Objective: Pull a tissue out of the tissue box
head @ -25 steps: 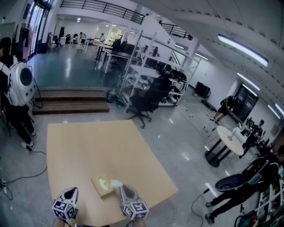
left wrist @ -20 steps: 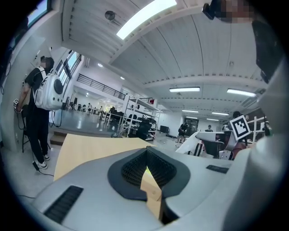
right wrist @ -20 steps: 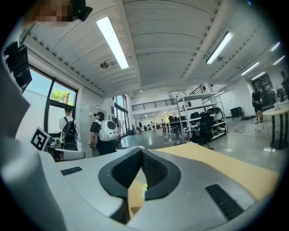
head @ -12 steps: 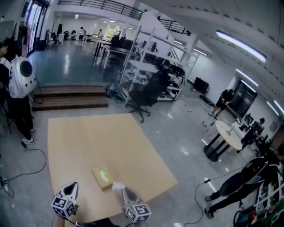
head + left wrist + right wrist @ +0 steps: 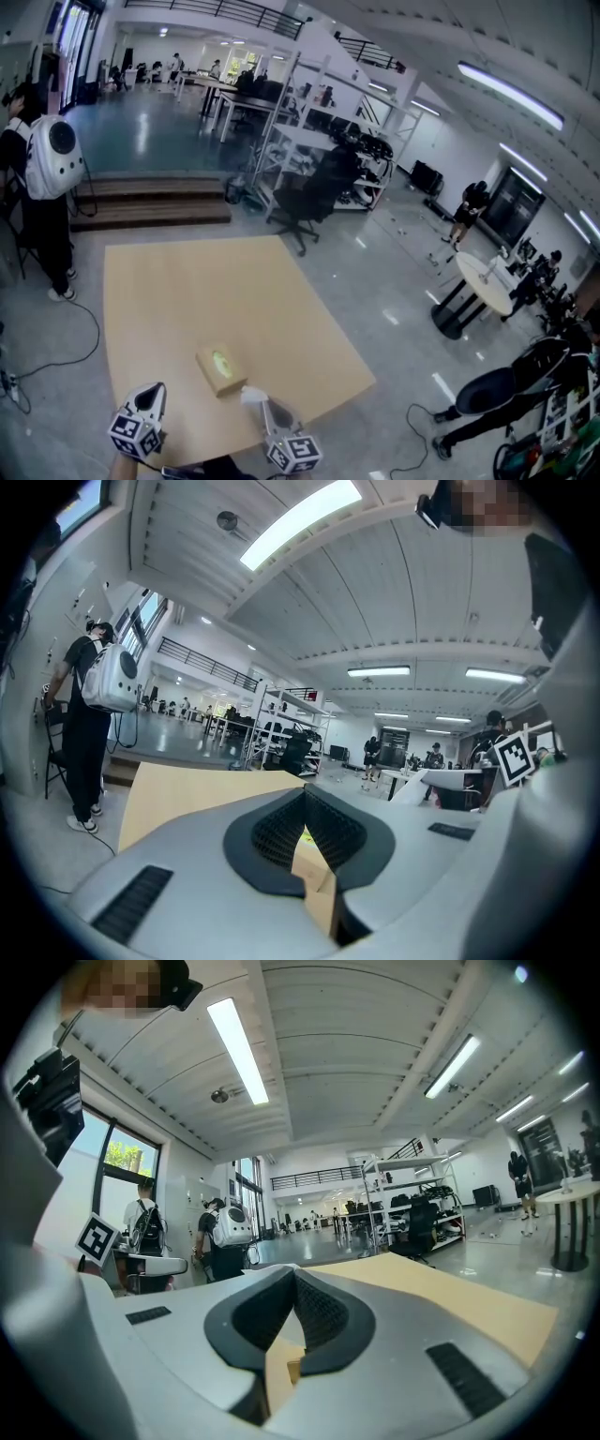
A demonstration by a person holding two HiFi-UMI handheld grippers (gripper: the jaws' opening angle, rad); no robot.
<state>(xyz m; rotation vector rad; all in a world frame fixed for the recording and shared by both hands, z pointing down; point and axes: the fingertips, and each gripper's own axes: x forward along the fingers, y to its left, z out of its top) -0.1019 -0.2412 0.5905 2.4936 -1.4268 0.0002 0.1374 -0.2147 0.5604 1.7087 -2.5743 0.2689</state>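
Observation:
The tan tissue box (image 5: 221, 370) lies flat on the wooden table (image 5: 197, 291), near its front edge, with a yellow-green oval opening on top. A small white tissue (image 5: 250, 395) hangs at the tip of my right gripper (image 5: 256, 401), just off the box's near right corner. The right gripper is shut on it; in the right gripper view a pale sliver of tissue (image 5: 286, 1326) shows between the meeting jaws (image 5: 293, 1274). My left gripper (image 5: 150, 401) hovers left of the box, shut and holding nothing. Its closed jaws (image 5: 305, 791) partly hide the box (image 5: 311, 864).
A person with a white backpack (image 5: 42, 173) stands off the table's far left corner. A black office chair (image 5: 309, 211) and shelving racks (image 5: 319, 141) stand beyond the far edge. Cables (image 5: 56, 356) lie on the floor to the left. A round white table (image 5: 486, 286) stands at the right.
My right gripper has drawn back toward the table's near edge with the tissue, which now sits farther from the box's opening. The left gripper has barely shifted.

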